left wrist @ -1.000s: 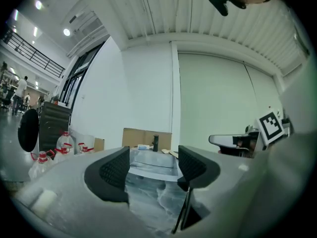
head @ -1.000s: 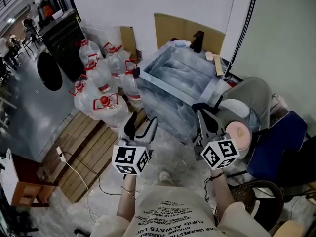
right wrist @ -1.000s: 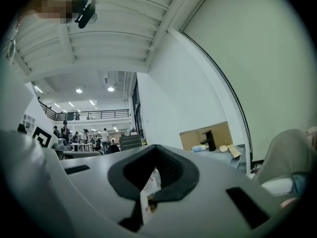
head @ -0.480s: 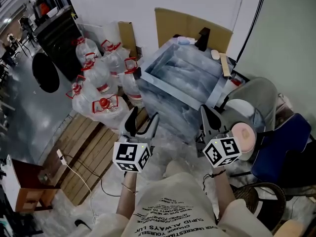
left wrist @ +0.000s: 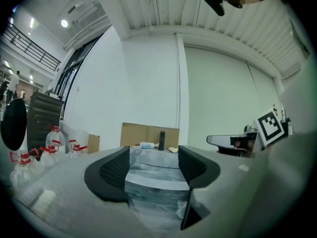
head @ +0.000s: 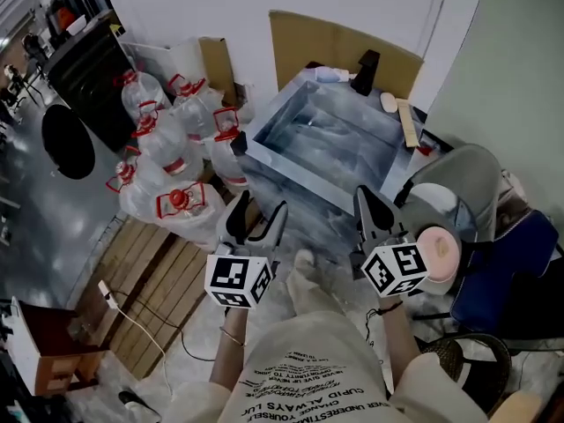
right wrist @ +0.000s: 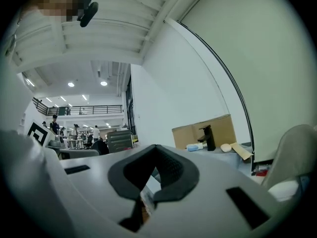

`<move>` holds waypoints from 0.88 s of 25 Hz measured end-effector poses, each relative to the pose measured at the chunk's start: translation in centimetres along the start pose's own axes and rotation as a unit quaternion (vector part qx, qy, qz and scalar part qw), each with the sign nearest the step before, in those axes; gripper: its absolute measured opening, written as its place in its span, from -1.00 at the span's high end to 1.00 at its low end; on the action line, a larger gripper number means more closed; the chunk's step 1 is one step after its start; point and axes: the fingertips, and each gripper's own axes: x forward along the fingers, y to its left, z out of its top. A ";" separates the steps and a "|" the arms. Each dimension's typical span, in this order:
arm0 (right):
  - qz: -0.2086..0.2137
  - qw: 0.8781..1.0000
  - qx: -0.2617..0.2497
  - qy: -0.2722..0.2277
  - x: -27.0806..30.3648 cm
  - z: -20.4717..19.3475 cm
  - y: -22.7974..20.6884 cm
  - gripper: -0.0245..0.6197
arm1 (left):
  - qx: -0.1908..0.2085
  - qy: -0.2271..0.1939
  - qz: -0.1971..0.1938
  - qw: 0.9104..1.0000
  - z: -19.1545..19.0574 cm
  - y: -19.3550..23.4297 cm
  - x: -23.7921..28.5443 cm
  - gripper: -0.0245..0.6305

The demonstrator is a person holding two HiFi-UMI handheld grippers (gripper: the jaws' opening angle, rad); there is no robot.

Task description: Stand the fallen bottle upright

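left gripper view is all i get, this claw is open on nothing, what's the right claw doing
Observer: The right claw is shut, tips together, nothing gripped.
Operator: my claw blocks what's right of the soap, anything there
Observer: Yes, a wooden board lies along the sink rim just past the soap.
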 end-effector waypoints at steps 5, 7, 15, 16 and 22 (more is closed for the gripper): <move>-0.009 1.000 0.002 0.015 4.8 -0.7 -1.7 0.91 | 0.009 0.015 -0.016 1.000 0.0 2.6 5.0 0.03; -0.012 1.000 0.006 0.018 6.8 -0.6 -2.4 0.91 | 0.008 0.020 -0.021 1.000 0.1 3.5 6.8 0.03; -0.025 0.999 0.013 0.035 14.5 -0.6 -5.9 0.91 | -0.020 0.041 -0.046 0.998 0.1 6.3 14.6 0.03; -0.028 0.999 0.014 0.035 15.2 -0.6 -6.4 0.91 | -0.017 0.045 -0.050 0.998 0.1 6.5 15.6 0.03; -0.037 0.998 0.014 0.042 19.6 -0.6 -8.8 0.91 | -0.024 0.052 -0.065 0.996 0.3 8.1 21.0 0.03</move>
